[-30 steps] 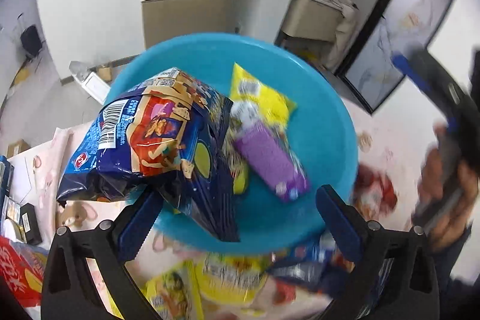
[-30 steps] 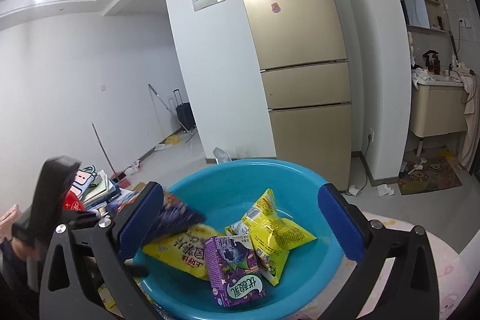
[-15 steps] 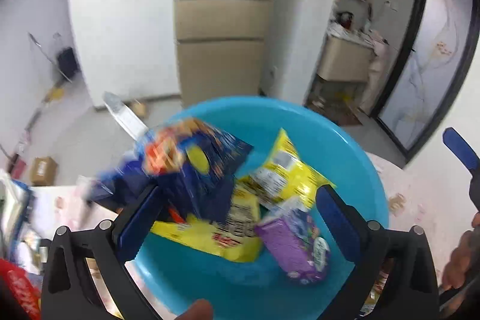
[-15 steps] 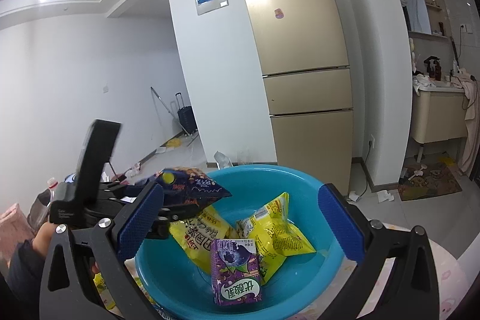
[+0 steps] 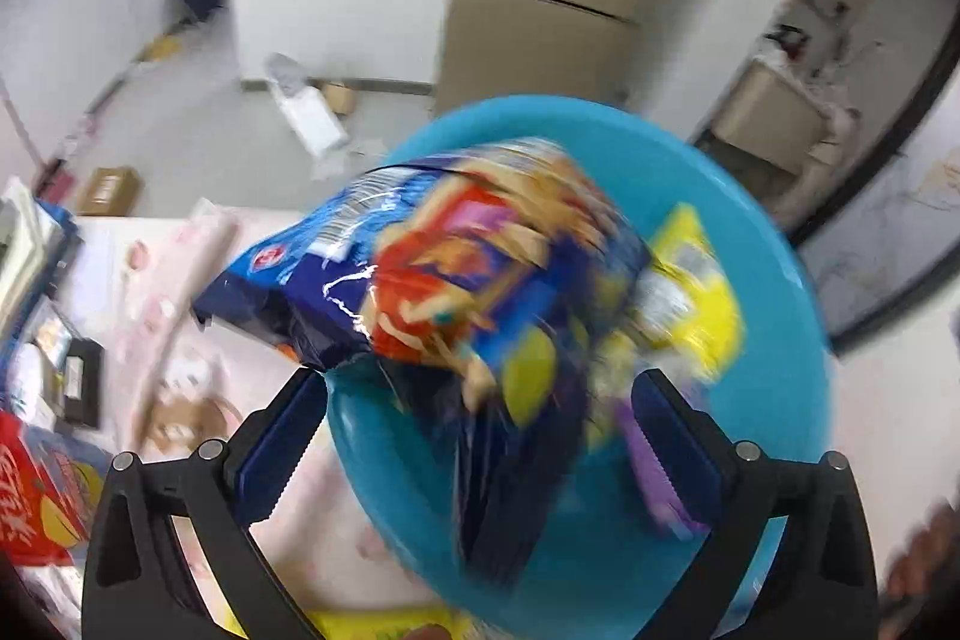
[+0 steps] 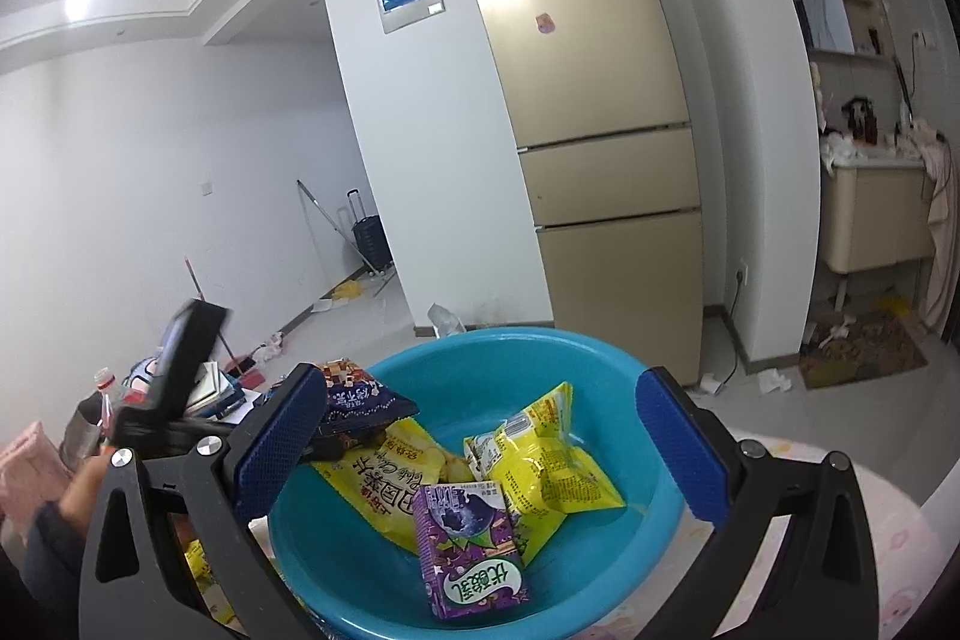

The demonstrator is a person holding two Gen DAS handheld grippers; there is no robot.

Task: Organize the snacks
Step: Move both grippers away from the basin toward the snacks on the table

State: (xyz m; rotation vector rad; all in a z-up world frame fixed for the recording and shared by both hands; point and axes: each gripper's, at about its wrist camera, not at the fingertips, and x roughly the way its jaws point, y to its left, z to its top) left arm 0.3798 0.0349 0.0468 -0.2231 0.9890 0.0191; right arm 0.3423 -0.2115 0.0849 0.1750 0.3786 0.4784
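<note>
Both wrist views look down closely, sharing the blue basin [image 5: 798, 340] [image 6: 606, 358].

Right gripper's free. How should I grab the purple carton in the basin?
Pinch the purple carton across its two long side edges, right gripper coming down from above. It lies face up, propped on the yellow bags in the blue basin, so both edges are exposed and its back is buried.

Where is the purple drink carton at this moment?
In the right wrist view, the purple drink carton lies inside the blue plastic basin, at its near side, overlapping the yellow snack bags.
</note>
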